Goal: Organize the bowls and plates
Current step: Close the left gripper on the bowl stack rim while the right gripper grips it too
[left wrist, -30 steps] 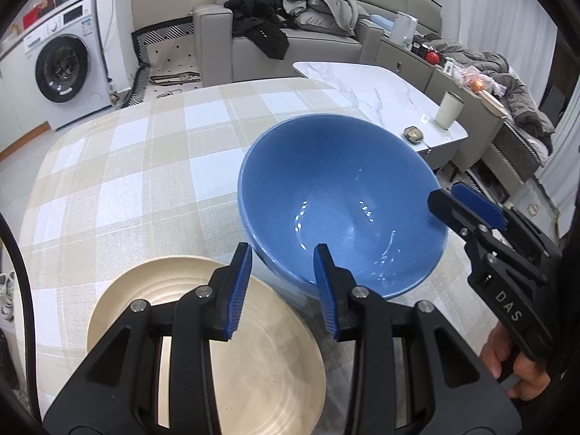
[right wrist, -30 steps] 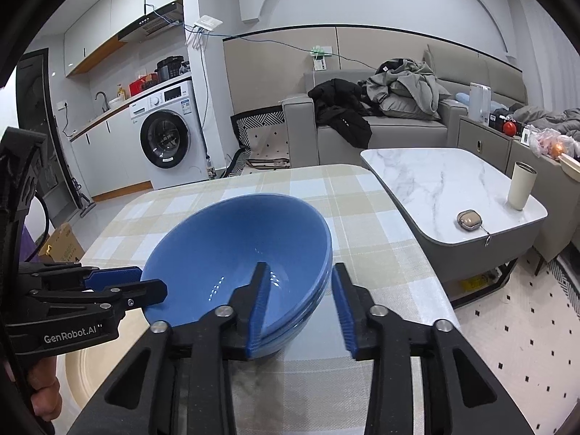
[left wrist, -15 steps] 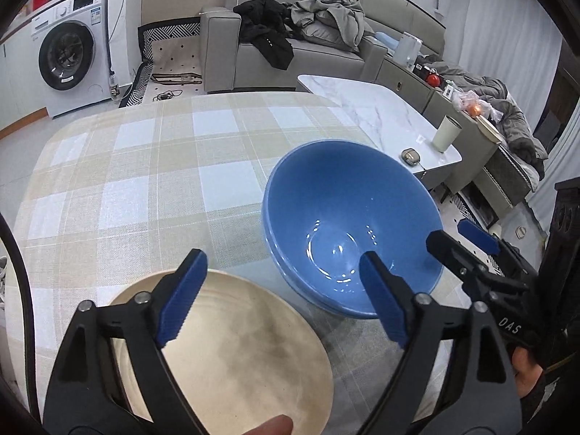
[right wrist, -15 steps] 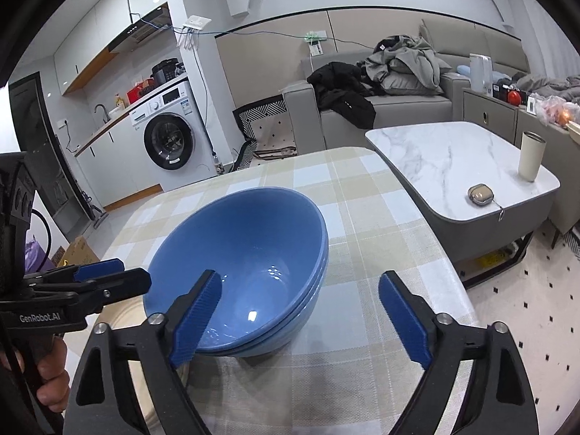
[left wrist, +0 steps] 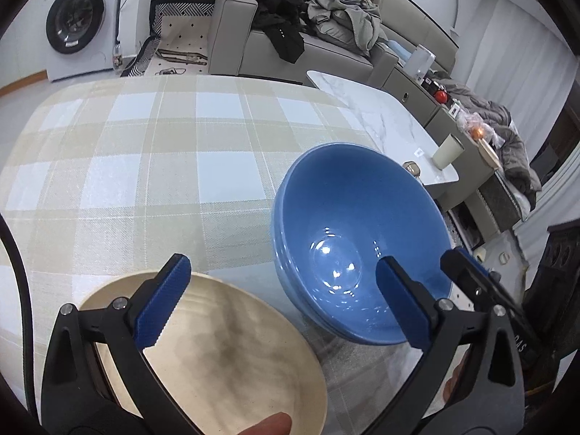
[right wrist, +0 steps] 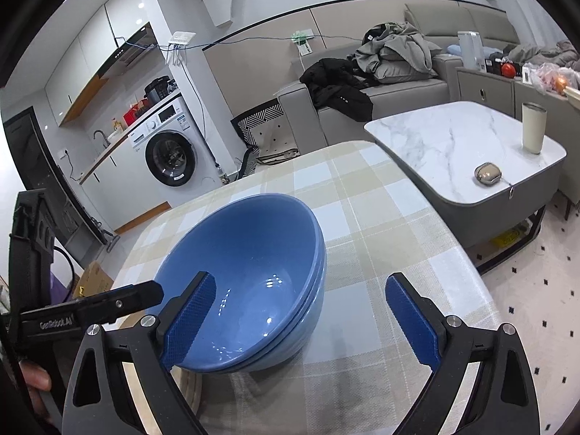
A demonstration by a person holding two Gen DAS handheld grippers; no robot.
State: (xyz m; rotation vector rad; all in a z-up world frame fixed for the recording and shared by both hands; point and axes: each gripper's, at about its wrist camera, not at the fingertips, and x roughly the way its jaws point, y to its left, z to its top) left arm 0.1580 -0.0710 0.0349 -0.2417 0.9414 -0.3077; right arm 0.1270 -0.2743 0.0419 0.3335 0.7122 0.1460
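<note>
Blue glazed bowls [left wrist: 359, 243], nested as a stack, now sit free near the table's [left wrist: 152, 166] right edge: your left gripper [left wrist: 286, 301] and right gripper [right wrist: 301, 317] have both just spread wide, pinching nothing. That stacking looks done. Next comes the smooth cream plate [left wrist: 217, 355] at the near edge, just beside them.

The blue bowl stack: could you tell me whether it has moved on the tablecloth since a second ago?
Cannot tell: the blue bowl stack looks lower than before against the checked tablecloth, but the camera shifted too.
</note>
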